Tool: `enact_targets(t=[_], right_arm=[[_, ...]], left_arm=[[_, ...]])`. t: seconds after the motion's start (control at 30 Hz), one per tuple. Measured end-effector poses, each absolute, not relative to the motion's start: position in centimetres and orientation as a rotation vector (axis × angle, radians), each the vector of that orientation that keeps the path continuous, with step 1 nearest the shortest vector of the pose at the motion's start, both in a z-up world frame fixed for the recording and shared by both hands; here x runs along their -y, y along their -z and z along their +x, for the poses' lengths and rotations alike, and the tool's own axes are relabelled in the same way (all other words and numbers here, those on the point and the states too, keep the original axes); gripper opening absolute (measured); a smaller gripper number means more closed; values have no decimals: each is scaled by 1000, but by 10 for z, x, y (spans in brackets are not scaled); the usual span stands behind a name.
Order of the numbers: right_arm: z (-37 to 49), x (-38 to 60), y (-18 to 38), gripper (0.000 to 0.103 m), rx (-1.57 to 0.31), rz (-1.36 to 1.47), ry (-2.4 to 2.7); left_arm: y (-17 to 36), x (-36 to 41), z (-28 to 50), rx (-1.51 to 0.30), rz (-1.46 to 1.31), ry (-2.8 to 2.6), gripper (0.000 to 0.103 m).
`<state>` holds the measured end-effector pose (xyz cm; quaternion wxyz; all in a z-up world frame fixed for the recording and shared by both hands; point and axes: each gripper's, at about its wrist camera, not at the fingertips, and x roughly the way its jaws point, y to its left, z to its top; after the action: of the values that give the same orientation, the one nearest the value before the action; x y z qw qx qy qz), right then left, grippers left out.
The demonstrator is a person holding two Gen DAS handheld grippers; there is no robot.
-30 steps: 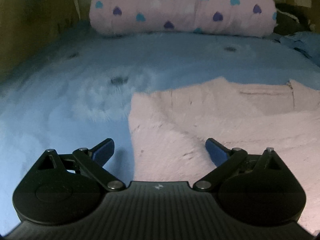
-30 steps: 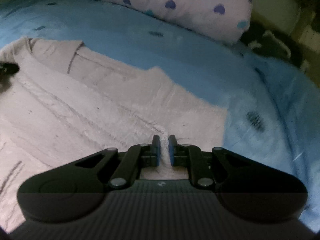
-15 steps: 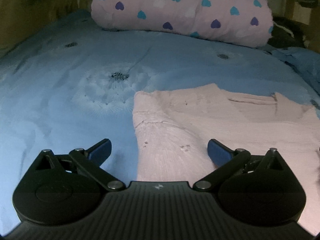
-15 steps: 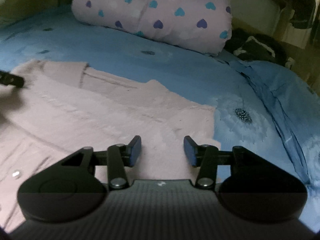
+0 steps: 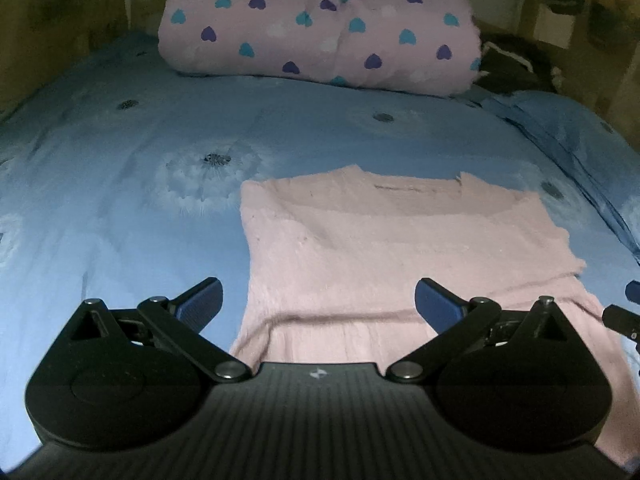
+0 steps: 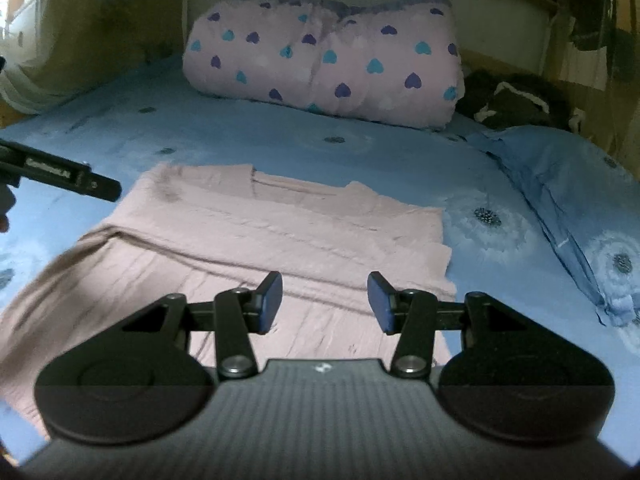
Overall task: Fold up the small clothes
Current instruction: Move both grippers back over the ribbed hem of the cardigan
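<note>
A small pale pink garment (image 5: 380,248) lies flat on the blue bedspread (image 5: 120,184), its far part folded over itself; it also shows in the right wrist view (image 6: 280,236). My left gripper (image 5: 318,304) is wide open and empty, above the garment's near left edge. My right gripper (image 6: 324,300) is open and empty, above the garment's near right part. A tip of the right gripper shows at the right edge of the left wrist view (image 5: 626,312). The left gripper shows at the left of the right wrist view (image 6: 60,172).
A rolled pink quilt with blue and purple hearts (image 5: 320,28) lies at the head of the bed, also in the right wrist view (image 6: 320,56). Dark clothing (image 6: 516,100) sits at the far right. A wall (image 5: 52,20) runs along the left.
My right gripper has opened and let go of the garment. Both grippers have pulled back and risen, so more of the garment and bed shows.
</note>
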<state>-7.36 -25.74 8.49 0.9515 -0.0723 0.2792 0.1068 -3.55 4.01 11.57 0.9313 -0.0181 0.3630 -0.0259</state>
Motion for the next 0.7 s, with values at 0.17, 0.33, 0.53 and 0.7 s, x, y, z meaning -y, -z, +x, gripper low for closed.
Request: enact_targets(t=[0.17, 0.33, 0.53, 0.7], right_arm=[[-104, 257, -86, 50, -570, -136, -225], [-128, 256, -75, 50, -588, -101, -242], [-153, 257, -61, 50, -621, -82, -276], [-172, 259, -50, 50, -648, -97, -280]], left_arm=[[-114, -31, -74, -772, 18, 80, 103], [-103, -25, -110, -813, 34, 125, 103], [-93, -20, -145, -825, 15, 136, 103], [-85, -18, -167, -843, 28, 137, 103]])
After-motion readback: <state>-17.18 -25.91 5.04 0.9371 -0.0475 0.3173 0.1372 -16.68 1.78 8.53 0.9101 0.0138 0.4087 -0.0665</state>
